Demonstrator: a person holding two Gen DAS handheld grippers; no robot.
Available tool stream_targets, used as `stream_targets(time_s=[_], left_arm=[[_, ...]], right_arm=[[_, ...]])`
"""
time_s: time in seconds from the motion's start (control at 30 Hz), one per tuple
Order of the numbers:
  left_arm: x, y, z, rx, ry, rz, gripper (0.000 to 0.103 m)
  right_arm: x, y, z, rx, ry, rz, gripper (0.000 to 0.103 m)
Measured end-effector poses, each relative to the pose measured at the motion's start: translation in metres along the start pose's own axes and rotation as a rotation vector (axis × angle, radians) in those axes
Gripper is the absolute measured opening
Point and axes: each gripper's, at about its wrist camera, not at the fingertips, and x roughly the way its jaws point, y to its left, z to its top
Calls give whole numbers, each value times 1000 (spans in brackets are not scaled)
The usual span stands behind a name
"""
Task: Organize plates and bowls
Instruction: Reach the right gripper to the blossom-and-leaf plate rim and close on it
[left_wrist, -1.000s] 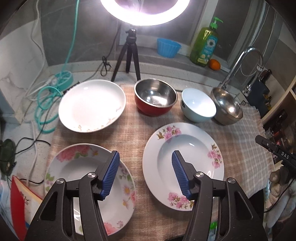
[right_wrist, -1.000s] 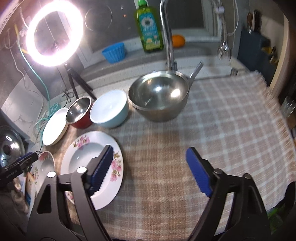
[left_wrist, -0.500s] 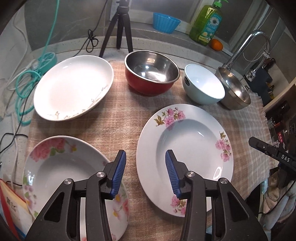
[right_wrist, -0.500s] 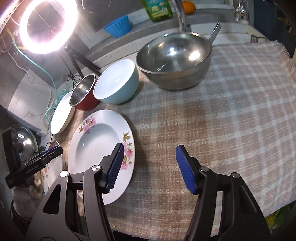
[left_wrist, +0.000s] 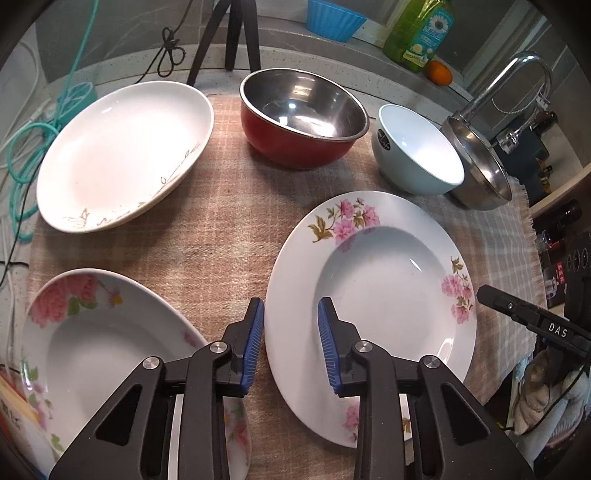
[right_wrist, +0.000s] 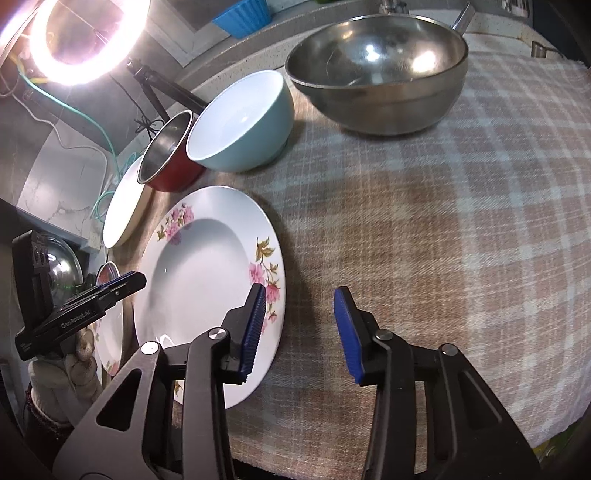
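Observation:
A pink-flowered deep plate (left_wrist: 373, 295) lies on the checked cloth; my left gripper (left_wrist: 291, 341) is open with its jaws straddling the plate's left rim. A second flowered plate (left_wrist: 96, 350) lies to its left. Behind stand a plain white plate (left_wrist: 122, 155), a red steel-lined bowl (left_wrist: 301, 122), a light blue bowl (left_wrist: 417, 151) and a steel bowl (left_wrist: 480, 162). My right gripper (right_wrist: 299, 328) is open over the flowered plate's (right_wrist: 207, 280) right rim and bare cloth. The blue bowl (right_wrist: 243, 122), red bowl (right_wrist: 168, 155) and steel bowl (right_wrist: 376, 70) stand beyond.
A tripod (left_wrist: 229, 33) with a ring light (right_wrist: 79, 40), teal cable (left_wrist: 33, 147), blue cup (left_wrist: 332, 18), soap bottle (left_wrist: 421, 33), orange (left_wrist: 437, 72) and faucet (left_wrist: 506, 85) line the back. The checked cloth (right_wrist: 461, 221) stretches right of the plate.
Both grippers have moved forward and down toward the flowered plate. Their jaws have narrowed, the left more than the right.

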Motion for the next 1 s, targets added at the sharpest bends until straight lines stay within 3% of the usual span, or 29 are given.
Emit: stream_targets(time_s=[0.17, 0.4, 0.47, 0.53, 1.0], left_arm=[[1, 4, 1, -4, 9, -6, 22], [4, 2, 2, 9, 14, -6, 22], [4, 1, 3, 17, 14, -2, 22], [4, -1, 3, 22, 14, 3, 22], [2, -6, -6, 22, 13, 4, 22]], right_arm=[[7, 0, -1, 2, 23, 19, 31], [14, 3, 0, -16, 47, 49, 25], [13, 4, 0, -24, 51, 62, 16], [15, 8, 0, -41, 55, 62, 14], [9, 10, -6, -69, 67, 27, 14]])
